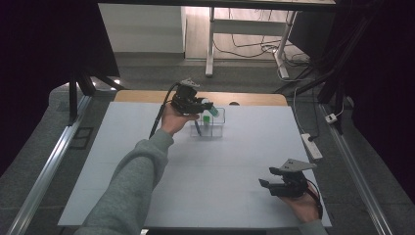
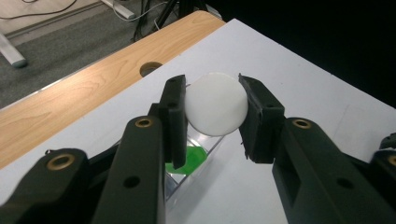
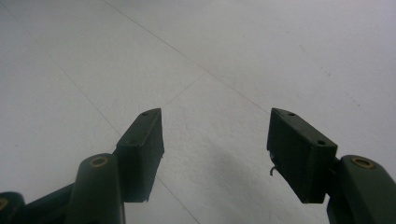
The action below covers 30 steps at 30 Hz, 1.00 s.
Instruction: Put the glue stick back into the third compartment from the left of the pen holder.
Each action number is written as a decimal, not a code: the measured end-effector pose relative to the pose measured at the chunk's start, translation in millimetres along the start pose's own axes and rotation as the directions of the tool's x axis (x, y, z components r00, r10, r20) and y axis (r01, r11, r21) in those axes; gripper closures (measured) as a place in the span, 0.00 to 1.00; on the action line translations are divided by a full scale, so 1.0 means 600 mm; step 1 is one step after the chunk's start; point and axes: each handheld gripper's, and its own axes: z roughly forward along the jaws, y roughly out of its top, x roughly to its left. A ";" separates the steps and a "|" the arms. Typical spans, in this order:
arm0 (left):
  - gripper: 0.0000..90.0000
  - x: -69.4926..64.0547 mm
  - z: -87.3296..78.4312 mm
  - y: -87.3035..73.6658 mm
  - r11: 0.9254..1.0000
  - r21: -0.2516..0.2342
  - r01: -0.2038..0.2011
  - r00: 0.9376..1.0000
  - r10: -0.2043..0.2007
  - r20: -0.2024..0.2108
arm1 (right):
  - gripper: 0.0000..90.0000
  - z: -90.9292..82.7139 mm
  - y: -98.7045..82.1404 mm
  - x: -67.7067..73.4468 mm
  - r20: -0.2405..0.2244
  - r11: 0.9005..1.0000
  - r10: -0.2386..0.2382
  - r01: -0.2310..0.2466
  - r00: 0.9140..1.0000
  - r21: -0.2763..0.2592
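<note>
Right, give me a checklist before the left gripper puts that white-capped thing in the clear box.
1. Left gripper shut on the bottle by its white cap: ok.
2. Bottle over the clear box: ok in the high view.
3. Room in the box beside the green-capped item: cannot tell.
4. Right gripper open, holding nothing: ok.
5. Right gripper well away from the box: ok.
</note>
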 end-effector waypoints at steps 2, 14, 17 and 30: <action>0.71 0.002 0.006 0.003 1.000 0.006 0.001 1.000 -0.001 -0.002 | 0.40 0.000 0.000 0.000 0.000 1.000 0.006 -0.006 1.000 -0.003; 0.71 0.000 0.050 0.002 0.999 0.040 -0.015 1.000 0.015 -0.012 | 0.40 0.003 -0.002 -0.002 -0.004 1.000 0.005 -0.005 1.000 0.005; 0.59 -0.001 0.050 0.000 1.000 -0.008 -0.016 1.000 0.016 -0.022 | 0.40 0.003 -0.003 -0.002 -0.004 1.000 0.005 -0.005 1.000 0.007; 0.53 -0.011 -0.010 -0.032 0.998 -0.049 -0.050 0.997 0.053 0.057 | 0.40 0.003 -0.002 0.000 -0.001 1.000 0.001 -0.001 1.000 0.003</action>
